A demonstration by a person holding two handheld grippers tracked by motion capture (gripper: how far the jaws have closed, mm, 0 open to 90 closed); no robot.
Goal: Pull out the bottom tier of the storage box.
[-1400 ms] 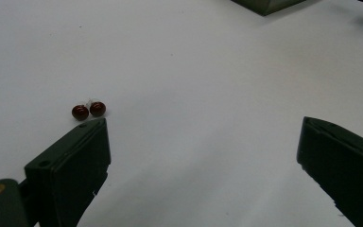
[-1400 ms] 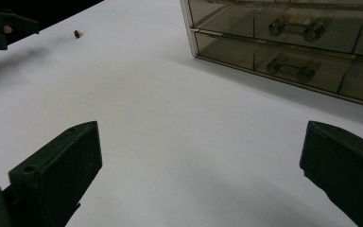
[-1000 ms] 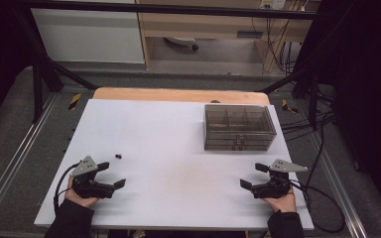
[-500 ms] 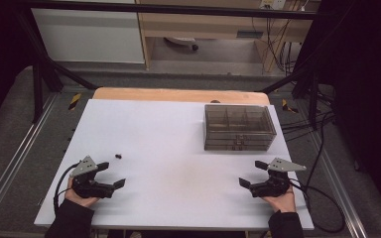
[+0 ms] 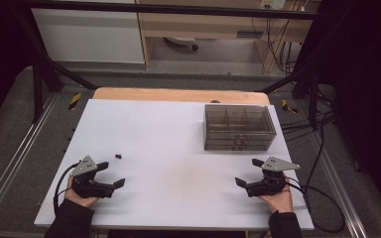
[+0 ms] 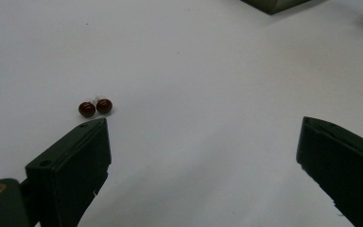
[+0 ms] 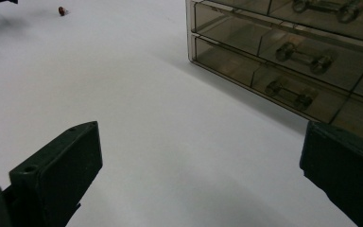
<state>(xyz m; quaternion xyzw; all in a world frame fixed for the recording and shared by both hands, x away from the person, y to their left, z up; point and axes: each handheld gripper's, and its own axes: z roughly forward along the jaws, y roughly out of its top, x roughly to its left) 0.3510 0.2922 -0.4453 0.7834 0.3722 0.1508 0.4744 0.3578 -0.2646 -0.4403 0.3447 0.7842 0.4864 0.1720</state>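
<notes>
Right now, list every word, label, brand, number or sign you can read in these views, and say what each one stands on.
There is no readable text.
The smoky clear drawer box carries no label on its fronts.
The two dark red beads are plain.
The left gripper and right gripper show no markings.
The white table is unmarked.

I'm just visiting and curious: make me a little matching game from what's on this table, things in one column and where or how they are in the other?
Things:
1. two red beads
2. drawer box
3. left gripper
4. right gripper

Places or states:
A. far right part of the table, drawers shut
B. near right edge, jaws open
C. near left edge, jaws open
D. loose on the table, just ahead of the left gripper

Pairs: 1-D, 2-A, 3-C, 4-B
</notes>
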